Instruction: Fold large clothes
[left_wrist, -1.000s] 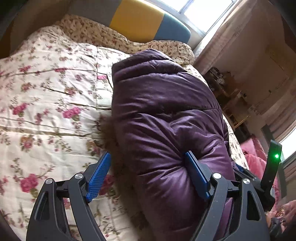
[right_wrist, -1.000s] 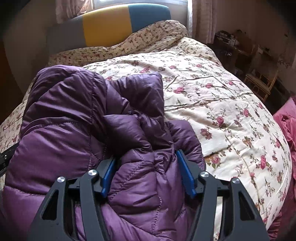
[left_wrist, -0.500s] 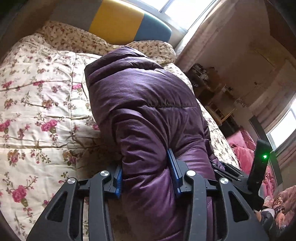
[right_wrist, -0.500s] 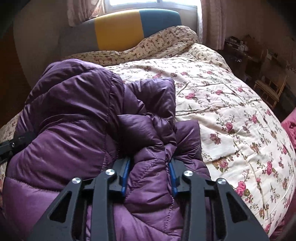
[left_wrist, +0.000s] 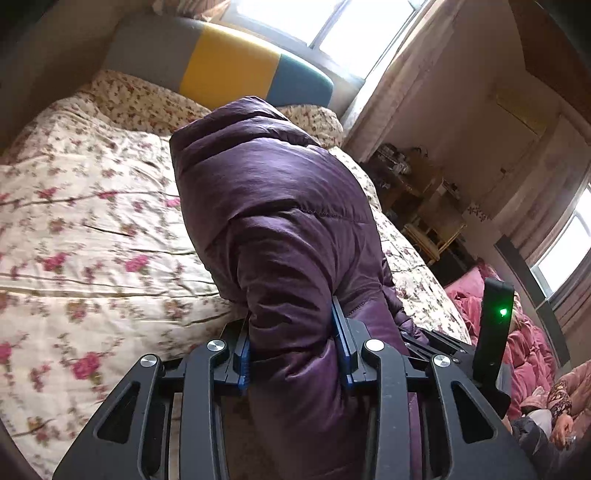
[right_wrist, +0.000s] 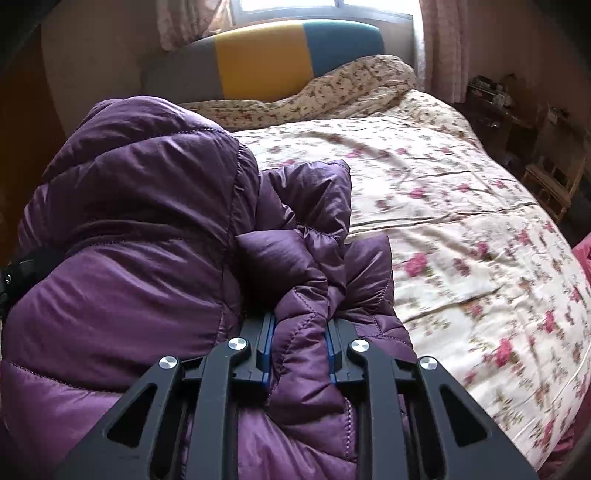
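Note:
A puffy purple down jacket (left_wrist: 273, 206) lies bundled on a bed with a floral quilt (left_wrist: 74, 229). My left gripper (left_wrist: 291, 343) has a thick fold of the jacket pinched between its blue pads, and its jaws are still closing on it. In the right wrist view the same purple jacket (right_wrist: 140, 229) fills the left half, and my right gripper (right_wrist: 299, 343) squeezes a narrow quilted fold of it, jaws also still closing. The other gripper's black body (left_wrist: 491, 332) with a green light shows at the right of the left wrist view.
A headboard in grey, yellow and teal (right_wrist: 266, 62) stands at the far end under a bright window. The floral quilt (right_wrist: 461, 221) spreads to the right. Dark shelves and a wooden chair (right_wrist: 546, 184) stand past the bed's right side. Pink bedding (left_wrist: 498, 325) lies lower right.
Both grippers closed from wide open onto folds of the jacket. The left one rose, lifting its bunch of jacket off the quilt; the right one shifted a little with its fold.

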